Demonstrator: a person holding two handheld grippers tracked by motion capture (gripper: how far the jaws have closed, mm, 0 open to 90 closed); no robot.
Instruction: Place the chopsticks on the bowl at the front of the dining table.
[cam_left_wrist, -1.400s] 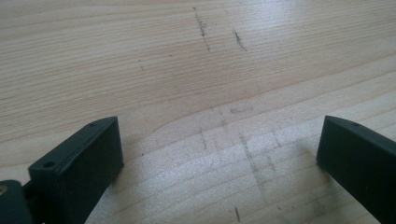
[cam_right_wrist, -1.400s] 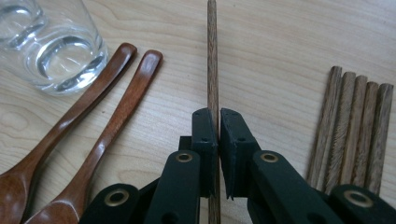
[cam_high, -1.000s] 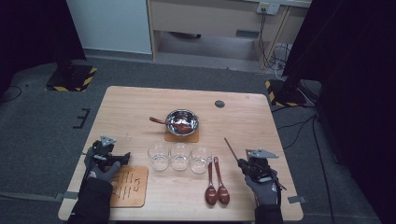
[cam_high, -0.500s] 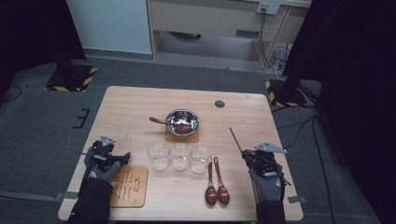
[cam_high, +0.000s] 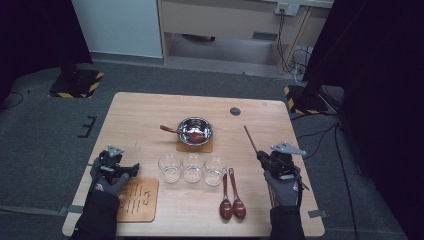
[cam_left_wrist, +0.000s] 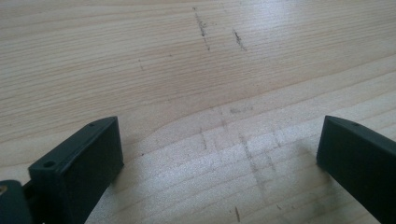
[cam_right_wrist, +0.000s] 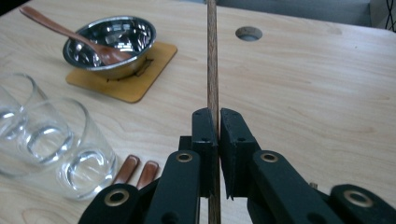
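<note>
My right gripper (cam_high: 262, 158) (cam_right_wrist: 218, 116) is shut on a thin dark wooden stick (cam_high: 250, 139) (cam_right_wrist: 212, 56), held above the right side of the table. The stick runs between the pads and points forward, away from the person. My left gripper (cam_high: 116, 159) (cam_left_wrist: 219, 135) rests low over bare wood at the table's left, open, with nothing between its jaws. A steel bowl (cam_high: 195, 131) (cam_right_wrist: 112, 39) with a brown spoon (cam_high: 172, 130) (cam_right_wrist: 60, 30) in it sits on a wooden coaster (cam_high: 194, 146) mid-table.
Three empty glasses (cam_high: 192, 168) (cam_right_wrist: 70, 154) stand in a row in front of the bowl. Two brown spoons (cam_high: 232, 197) lie side by side right of the glasses. A slotted wooden board (cam_high: 137, 200) lies near the left hand. A round hole (cam_high: 235, 111) marks the table's far side.
The right gripper has risen with the stick still clamped, and the stick's far tip now sits farther back and to the right. The left gripper has stayed put.
</note>
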